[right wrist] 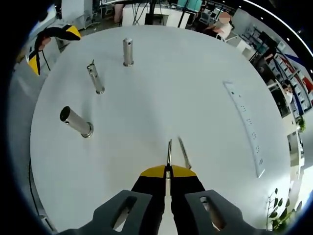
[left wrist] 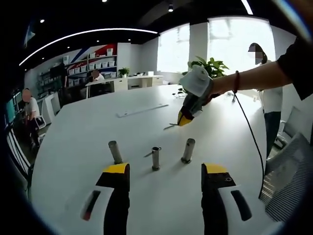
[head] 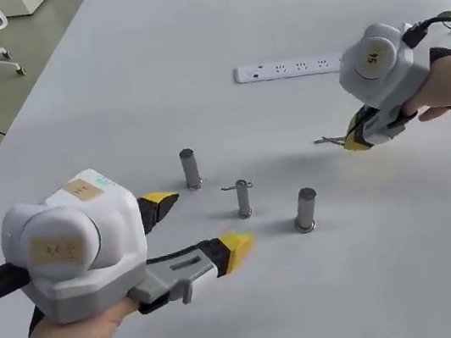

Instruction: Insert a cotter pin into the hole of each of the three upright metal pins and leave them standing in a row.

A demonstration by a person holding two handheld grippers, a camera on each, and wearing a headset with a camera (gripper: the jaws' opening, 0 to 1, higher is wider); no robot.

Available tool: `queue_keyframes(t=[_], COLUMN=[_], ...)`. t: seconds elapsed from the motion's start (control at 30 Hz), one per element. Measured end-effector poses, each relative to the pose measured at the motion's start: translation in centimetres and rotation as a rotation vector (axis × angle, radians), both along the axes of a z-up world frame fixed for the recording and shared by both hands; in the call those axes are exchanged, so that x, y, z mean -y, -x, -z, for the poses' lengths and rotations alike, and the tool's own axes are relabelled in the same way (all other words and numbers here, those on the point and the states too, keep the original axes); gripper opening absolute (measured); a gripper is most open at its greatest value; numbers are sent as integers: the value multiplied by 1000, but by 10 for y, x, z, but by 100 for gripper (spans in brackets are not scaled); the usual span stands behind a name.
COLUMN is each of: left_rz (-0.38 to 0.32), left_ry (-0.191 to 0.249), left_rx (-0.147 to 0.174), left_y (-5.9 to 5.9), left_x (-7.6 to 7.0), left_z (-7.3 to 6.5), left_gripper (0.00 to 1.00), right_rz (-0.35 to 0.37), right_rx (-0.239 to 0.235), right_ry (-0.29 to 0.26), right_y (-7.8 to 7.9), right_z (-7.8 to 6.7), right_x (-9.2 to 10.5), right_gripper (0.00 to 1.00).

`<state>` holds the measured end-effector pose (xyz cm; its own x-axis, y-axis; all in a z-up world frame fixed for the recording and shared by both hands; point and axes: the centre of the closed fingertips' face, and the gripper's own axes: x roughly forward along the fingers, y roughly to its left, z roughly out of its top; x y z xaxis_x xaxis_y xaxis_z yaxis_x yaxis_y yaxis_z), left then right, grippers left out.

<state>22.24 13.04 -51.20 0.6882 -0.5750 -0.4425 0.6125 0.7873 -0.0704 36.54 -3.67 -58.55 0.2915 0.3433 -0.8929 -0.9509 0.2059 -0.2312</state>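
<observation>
Right hand-held gripper (right wrist: 167,171): clenched on cotter pin (right wrist: 169,152), which points straight ahead. Nearest bare upright pin (right wrist: 77,122) lies forward-left. Left hand-held gripper (head: 200,222): released.

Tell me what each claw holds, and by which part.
The right claw pinches a cotter pin by one end; the left claw is open, holding nothing.

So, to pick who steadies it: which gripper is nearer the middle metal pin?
Left. The left gripper is open just short of the middle metal pin; the right gripper, shut on a cotter pin, hangs farther off.
</observation>
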Motion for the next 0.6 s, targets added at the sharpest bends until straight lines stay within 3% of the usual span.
queue_keyframes(t=[0.07,0.17,0.23,0.43,0.6], left_rz=[5,13,23,55,56], left_ry=[13,9,31,51,57], left_rx=[-24,-21,-24,-44,-68], left_y=[-1,-6,-9,-13,-21], left_x=[3,6,9,21,28], left_z=[-1,-6,-12,-18,-18], left_gripper=[52,51,47,40,34], right_rz=[-18,-60,-92,-175,-232], right_rx=[20,63,97,137,133], right_ry=[-13,-38,-78,-109,-135], right_y=[5,2,9,34,54], right_z=[-9,-22,-35,-57,-66], right_x=[-5,-14,-24,-44,-59], right_gripper=[0,0,0,0,0])
